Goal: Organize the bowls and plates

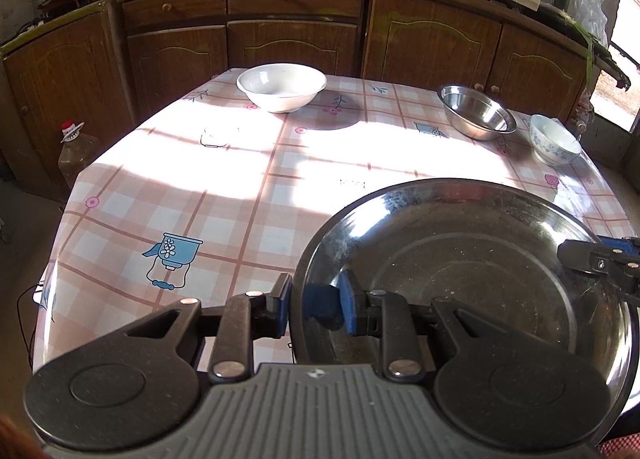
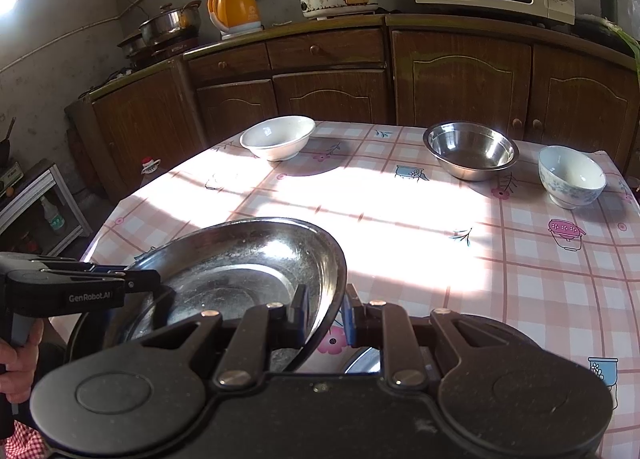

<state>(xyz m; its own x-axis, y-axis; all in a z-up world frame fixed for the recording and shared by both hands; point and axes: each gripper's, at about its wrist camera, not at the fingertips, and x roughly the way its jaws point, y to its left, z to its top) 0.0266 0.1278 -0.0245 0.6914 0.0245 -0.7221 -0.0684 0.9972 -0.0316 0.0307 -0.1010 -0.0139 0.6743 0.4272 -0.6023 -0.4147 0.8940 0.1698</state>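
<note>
— What are you holding?

— A wide, shallow steel plate (image 1: 460, 271), round, scuffed and dull-shiny, held at the near edge of the bench (image 1: 248, 195). My left claw (image 1: 316, 307) pinches its left rim, one blue pad inside the dish, one outside. My right claw (image 2: 324, 315) pinches the opposite rim the same way.

— And farther out?

— Beyond it lies a glossy checked oilcloth, pink and white. At the far edge sit a white ceramic bowl (image 1: 281, 87), smooth and flared; a deep steel bowl (image 1: 478, 111); and just beside that a small blue-patterned porcelain bowl (image 1: 554, 139). Brown wooden cabinets (image 1: 296, 35) stand behind.
</note>
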